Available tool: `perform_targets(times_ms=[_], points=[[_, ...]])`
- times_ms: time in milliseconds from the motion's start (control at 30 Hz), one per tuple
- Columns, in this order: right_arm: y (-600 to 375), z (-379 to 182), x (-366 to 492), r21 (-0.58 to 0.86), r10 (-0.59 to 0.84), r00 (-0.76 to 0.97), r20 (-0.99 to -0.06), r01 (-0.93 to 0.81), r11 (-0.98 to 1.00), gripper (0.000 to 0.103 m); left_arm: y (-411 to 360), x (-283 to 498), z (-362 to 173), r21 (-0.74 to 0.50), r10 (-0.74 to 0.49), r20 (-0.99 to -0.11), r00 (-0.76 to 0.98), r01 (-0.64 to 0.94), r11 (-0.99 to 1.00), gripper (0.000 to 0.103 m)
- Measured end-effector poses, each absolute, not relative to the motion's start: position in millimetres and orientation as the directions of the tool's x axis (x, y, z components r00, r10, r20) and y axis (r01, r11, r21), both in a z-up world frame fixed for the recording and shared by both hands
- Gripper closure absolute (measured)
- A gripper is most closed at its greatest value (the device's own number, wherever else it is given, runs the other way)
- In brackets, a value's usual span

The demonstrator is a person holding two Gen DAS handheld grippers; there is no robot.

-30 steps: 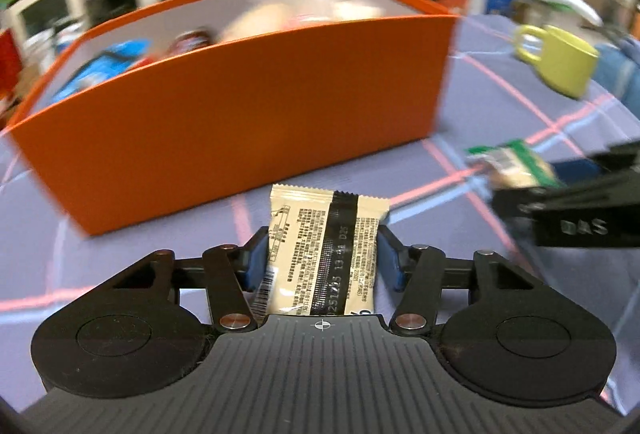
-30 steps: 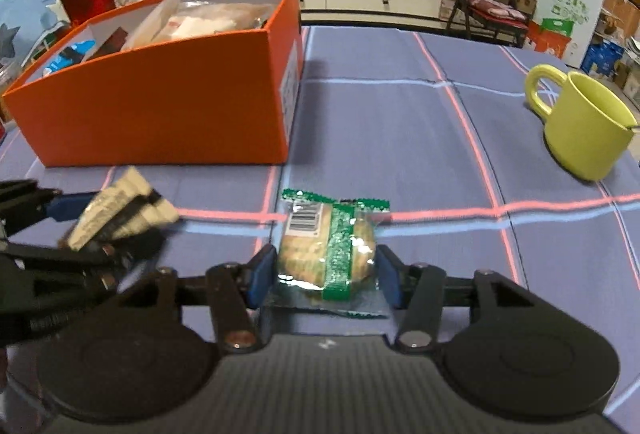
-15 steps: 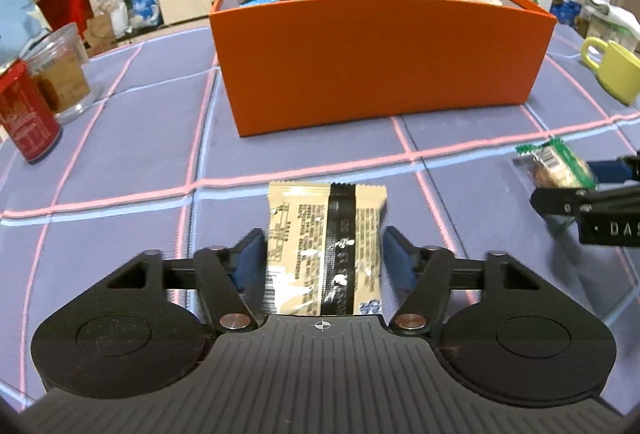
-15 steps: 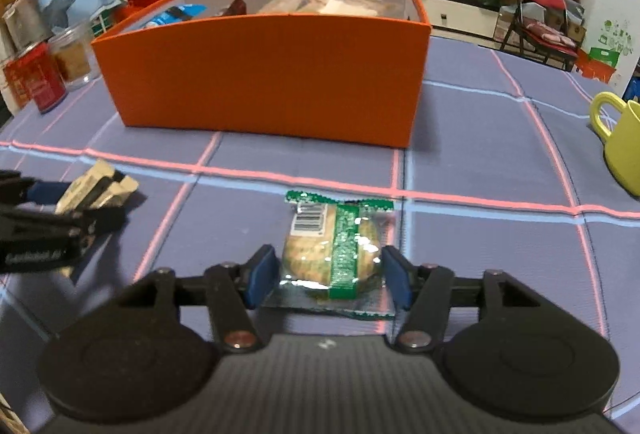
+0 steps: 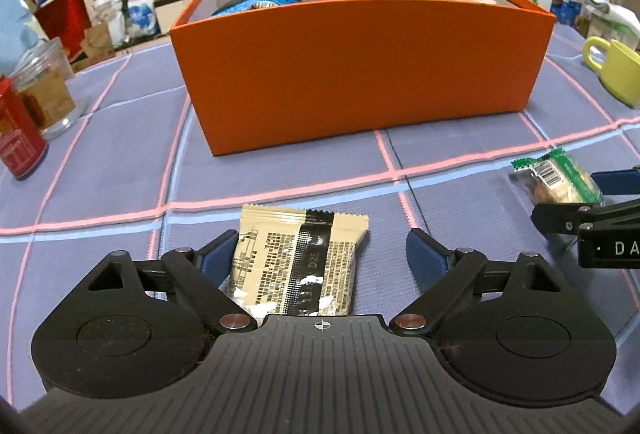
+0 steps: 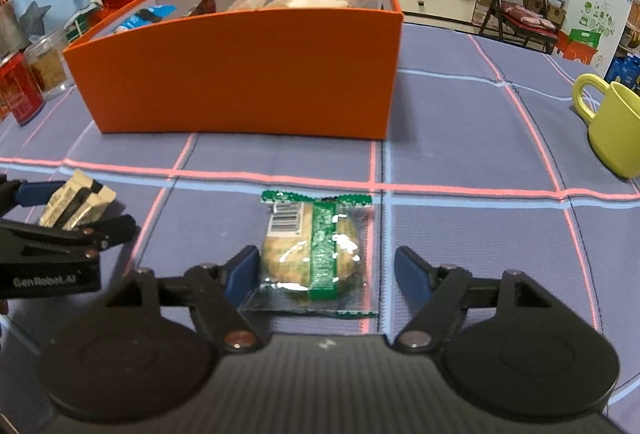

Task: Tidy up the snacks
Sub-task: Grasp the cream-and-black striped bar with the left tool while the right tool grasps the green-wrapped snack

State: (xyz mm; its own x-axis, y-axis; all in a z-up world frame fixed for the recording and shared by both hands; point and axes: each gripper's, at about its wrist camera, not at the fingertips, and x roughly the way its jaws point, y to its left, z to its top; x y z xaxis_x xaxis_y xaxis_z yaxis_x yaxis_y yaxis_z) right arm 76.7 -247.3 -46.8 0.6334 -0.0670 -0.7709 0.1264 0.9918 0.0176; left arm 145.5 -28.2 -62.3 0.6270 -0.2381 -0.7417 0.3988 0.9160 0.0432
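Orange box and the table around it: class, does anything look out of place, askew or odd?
Two snacks lie outside the orange box: a beige packet between the left gripper's opening jaws, and a green-striped biscuit pack between the right gripper's opening jaws, both flat on the tablecloth. Nothing looks spilled or damaged.

Left black two-finger gripper (image 5: 318, 254): had a ribbed matte housing bearing a small white crosshair mark.
Linkage: two round black discs flanked angled arms with silver pivot pins.
Blue pads (image 5: 425, 254): faced the fingers' inner sides.
Right black two-finger gripper (image 6: 322, 272): had the same build.
Markings: white lettering, "GenRobot.AI", ran along the left body's side.
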Motion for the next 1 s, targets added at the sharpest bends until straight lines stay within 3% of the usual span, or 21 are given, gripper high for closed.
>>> perform_targets(times_ms=[667, 733, 767, 800, 833, 1000], points=[[-244.9, -46.0, 77.3, 0.012, -0.070, 0.629, -0.774, 0.125, 0.992, 0.030, -25.0, 145.1, -61.8, 0.011, -0.251, -0.751, 0.610, 0.392, 0.920, 0.028], [-244.7, -45.3, 76.9, 0.013, -0.068, 0.629, -0.774, 0.124, 0.992, 0.037, -24.9, 144.5, -61.2, 0.001, -0.260, -0.753, 0.605, 0.396, 0.918, 0.036], [-244.0, -44.4, 76.4, 0.010, -0.070, 0.631, -0.773, 0.122, 0.992, 0.045, -25.5, 143.8, -60.7, 0.000, -0.262, -0.751, 0.606, 0.398, 0.917, 0.041], [-243.4, -43.5, 76.3, 0.012, -0.065, 0.632, -0.772, 0.117, 0.993, 0.050, -26.0, 142.9, -58.8, 0.000, -0.267, -0.747, 0.608, 0.402, 0.916, 0.058], [-243.1, -42.7, 76.1, 0.011, -0.064, 0.632, -0.772, 0.115, 0.993, 0.050, -27.1, 142.3, -57.6, 0.001, -0.266, -0.747, 0.609, 0.402, 0.916, 0.063], [-244.2, -41.4, 75.8, 0.023, -0.056, 0.630, -0.774, 0.116, 0.993, 0.053, -26.9, 142.3, -54.9, -0.011, -0.266, -0.752, 0.604, 0.391, 0.920, 0.068]])
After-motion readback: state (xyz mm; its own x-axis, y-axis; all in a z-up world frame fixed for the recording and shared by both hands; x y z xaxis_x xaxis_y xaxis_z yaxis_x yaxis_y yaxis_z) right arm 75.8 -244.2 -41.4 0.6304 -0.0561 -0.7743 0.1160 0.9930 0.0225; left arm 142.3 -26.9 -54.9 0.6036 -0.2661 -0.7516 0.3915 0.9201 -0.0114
